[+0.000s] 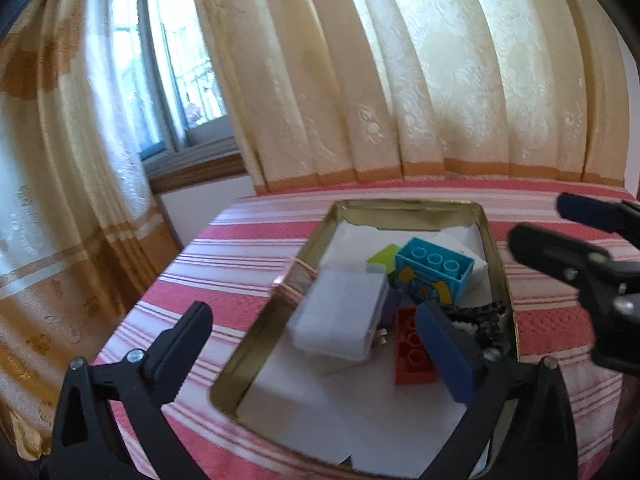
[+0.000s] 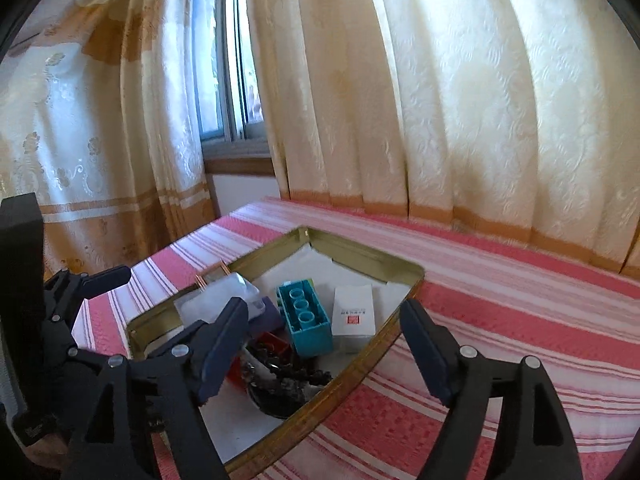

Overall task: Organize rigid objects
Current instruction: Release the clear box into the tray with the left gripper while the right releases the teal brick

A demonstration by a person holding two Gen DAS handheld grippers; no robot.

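Both grippers hang spread and empty over the tin tray

Left gripper [image 1: 316,344] wide, nothing between; clear plastic case [image 1: 338,318] at the tin tray [image 1: 256,344]'s nine o'clock (light, slick: pinch its short sides); teal brick [image 2: 306,320] centre, stiff; right gripper [image 2: 324,350] parted, empty.

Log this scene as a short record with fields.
surface: red-and-white striped cloth
container: gold-rimmed tin tray
contents: turquoise toy brick, red toy brick, clear plastic box, small white carton, dark bead string
left gripper: jaws open, holding nothing
right gripper: jaws open, holding nothing
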